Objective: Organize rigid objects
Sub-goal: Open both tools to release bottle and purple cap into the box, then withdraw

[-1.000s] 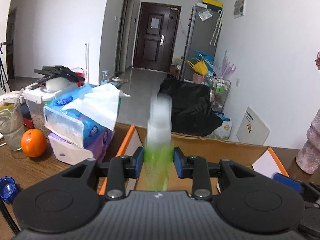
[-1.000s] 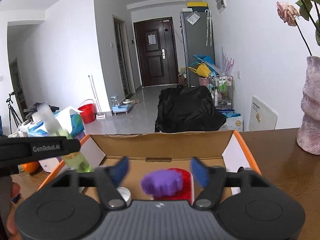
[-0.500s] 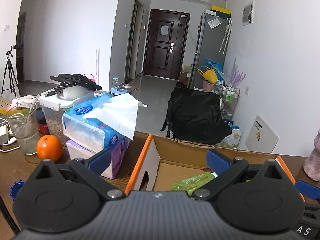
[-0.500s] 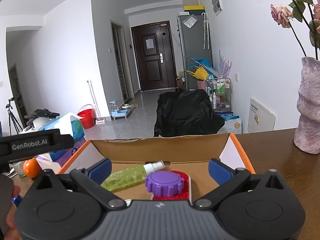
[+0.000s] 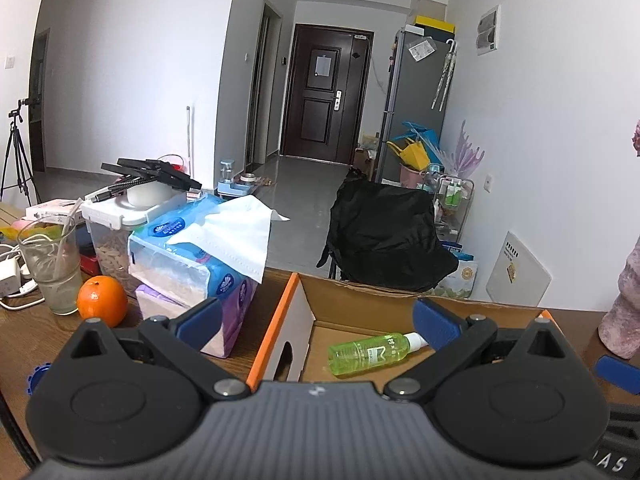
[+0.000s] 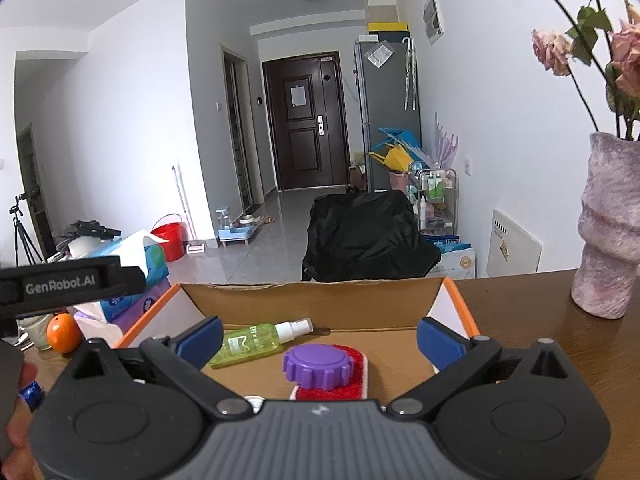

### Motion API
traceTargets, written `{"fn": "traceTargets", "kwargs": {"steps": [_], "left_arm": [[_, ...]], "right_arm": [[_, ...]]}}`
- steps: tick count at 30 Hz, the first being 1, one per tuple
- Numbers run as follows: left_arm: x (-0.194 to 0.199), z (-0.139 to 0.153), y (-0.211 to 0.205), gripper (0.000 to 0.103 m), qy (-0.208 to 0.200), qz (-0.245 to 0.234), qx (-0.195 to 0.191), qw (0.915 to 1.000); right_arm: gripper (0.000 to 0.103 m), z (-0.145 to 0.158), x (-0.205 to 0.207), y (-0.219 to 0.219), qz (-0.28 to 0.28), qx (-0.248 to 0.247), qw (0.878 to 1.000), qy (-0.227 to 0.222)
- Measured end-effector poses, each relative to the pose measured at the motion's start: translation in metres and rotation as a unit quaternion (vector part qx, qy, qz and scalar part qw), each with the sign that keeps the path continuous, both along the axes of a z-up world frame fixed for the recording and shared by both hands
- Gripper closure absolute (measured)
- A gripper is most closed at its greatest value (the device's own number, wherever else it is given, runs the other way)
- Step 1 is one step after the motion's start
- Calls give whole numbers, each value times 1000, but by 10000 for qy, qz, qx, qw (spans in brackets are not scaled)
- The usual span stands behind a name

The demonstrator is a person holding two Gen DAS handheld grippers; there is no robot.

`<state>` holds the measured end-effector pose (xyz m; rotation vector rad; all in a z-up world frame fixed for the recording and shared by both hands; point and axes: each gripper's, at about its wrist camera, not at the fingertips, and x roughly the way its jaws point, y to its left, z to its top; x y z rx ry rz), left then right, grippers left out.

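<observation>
Spray bottle (image 6: pixel 260 339) lies on its side inside the cardboard box (image 6: pixel 320 300) on the tabletop (image 6: pixel 560 320), beside the purple-capped red item (image 6: pixel 320 364), with left gripper (image 5: pixel 316 320) and right gripper (image 6: pixel 320 338) both spread wide, holding nothing.

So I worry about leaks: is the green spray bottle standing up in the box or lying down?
Lying down. The green spray bottle rests on its side on the cardboard box floor, white nozzle pointing right.
</observation>
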<state>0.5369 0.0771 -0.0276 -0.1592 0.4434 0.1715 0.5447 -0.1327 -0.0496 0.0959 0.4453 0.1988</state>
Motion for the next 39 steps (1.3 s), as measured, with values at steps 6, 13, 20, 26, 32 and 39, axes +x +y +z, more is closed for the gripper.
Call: {"fn": "traceTargets", "kwargs": {"steps": [6,13,20,26,32,39], "left_arm": [[-13,3,-2,0,-50,-21,25,10000],[-32,2,-8,0,-91,-29,110,9999],[-51,-2,-7,0,-96,34,98,9999],[-68,-6,-8,0,-78,71,154,9998],[-89,-9,-8,0,-103,90,117,9998],[-112,-14,-10,0,-47,97,127,9999]], "right_arm": [[0,7,-12,-13,-158,14,9998,-115],[0,7,-30,-27,-290,17,9994,-198],[0,8,-51,-33,-303,-38,9993,-236],[0,8,-69,-40,-330,-32,9991,-254],[0,6,-89,-46,-357,-78,9989,-277],[0,3,-112,-52,-324,-129,9990,-274]]}}
